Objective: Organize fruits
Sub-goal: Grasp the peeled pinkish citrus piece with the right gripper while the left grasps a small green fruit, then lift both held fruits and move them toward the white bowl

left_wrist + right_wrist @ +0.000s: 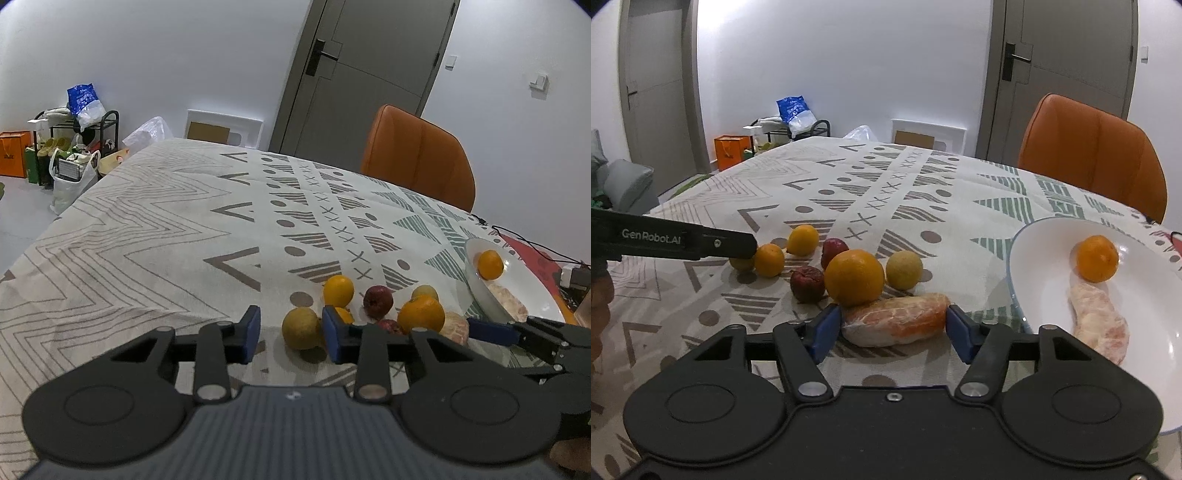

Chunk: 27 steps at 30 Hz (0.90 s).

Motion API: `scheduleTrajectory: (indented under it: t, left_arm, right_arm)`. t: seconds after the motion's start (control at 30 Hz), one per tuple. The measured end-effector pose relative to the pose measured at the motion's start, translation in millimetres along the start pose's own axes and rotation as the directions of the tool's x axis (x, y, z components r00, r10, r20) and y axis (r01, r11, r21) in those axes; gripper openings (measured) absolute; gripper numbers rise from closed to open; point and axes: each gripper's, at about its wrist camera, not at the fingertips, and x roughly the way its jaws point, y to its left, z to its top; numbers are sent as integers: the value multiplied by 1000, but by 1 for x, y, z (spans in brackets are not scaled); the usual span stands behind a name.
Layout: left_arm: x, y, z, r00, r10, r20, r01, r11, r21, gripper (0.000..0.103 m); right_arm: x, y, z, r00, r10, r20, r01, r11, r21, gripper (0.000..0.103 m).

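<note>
White plate (1027, 251) holds one orange (1097, 258) and a wrapped peeled fruit (1102, 325); right gripper (892, 326) pads flank another wrapped piece (895, 319), seemingly touching; left gripper (290, 334) narrow, empty.

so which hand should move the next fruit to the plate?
Right. Its fingers bracket the wrapped peeled citrus, beside the white plate. The left gripper has nothing between its fingers; the pear sits just beyond.
</note>
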Motion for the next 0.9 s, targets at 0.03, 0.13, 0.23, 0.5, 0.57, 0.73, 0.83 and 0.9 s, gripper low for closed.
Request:
scheduleTrajectory:
  t: [0.03,0.13,0.23,0.5,0.57,0.73,0.83,0.9]
  left_arm:
    - [0,0,0,1000,-2,-1,2,1000,-5,35]
    - [0,1,0,1000,-15,-3,15,1000,-10,29]
    - [-1,0,-1,999,-33,-4,33,999,-13,21]
    - [-9,1,-5,1000,-29,-6,29,999,-24,21]
    - [-12,3,-6,1000,-24,-5,24,999,-26,21]
    - [-20,5,-7,1000,-12,-5,11,999,-30,21]
    - [-25,5,-7,1000,-11,-7,11,1000,-26,21]
    - [-26,4,-9,1000,-7,-19,6,1000,-22,21]
  right_arm:
    - [-1,0,0,1000,8,-1,-8,1000,1,59]
    - [-5,2,-1,999,39,-10,-39,999,0,59]
    - [-11,5,-3,997,71,-18,-71,997,12,59]
    - [-17,8,-5,994,102,-28,-101,994,30,65]
    - [-14,7,-6,994,100,-32,-99,995,32,67]
    - [-10,10,-7,995,97,-21,-97,995,20,69]
    - [-11,8,-7,994,103,-18,-103,994,21,63]
    - [-12,8,-7,993,114,-19,-114,993,24,62]
